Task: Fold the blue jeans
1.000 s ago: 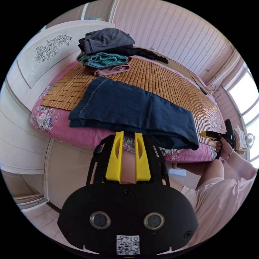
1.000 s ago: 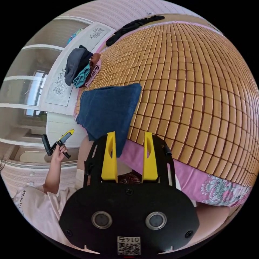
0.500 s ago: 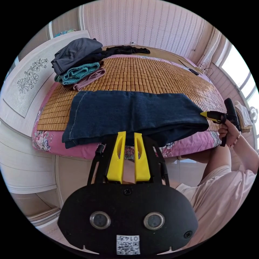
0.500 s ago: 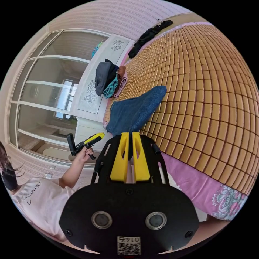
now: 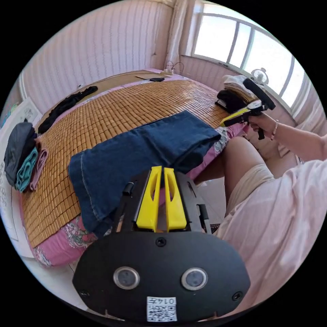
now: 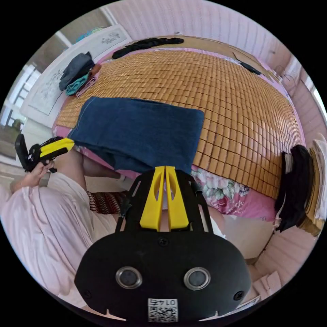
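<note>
- The blue jeans [image 5: 143,150] lie folded into a thick dark-denim rectangle on the near edge of the bamboo mat [image 5: 112,112]; one end hangs a little over the pink floral bed edge [image 6: 224,194].
- A pale seam line shows along the jeans' left end in the left gripper view.
- The left gripper [image 5: 160,169] hangs off the bed beside the jeans, its yellow jaws pressed together on nothing.
- The right gripper [image 6: 165,168] is likewise closed and empty, held just off the bed.
- The left gripper view takes in the window [image 5: 245,51] and a small fan [image 5: 260,75].
- The right gripper view gives the jeans [image 6: 136,129] squarely from above, with a stack of folded clothes [image 6: 76,73] at the mat's far corner by the pale headboard [image 6: 51,85].
</note>
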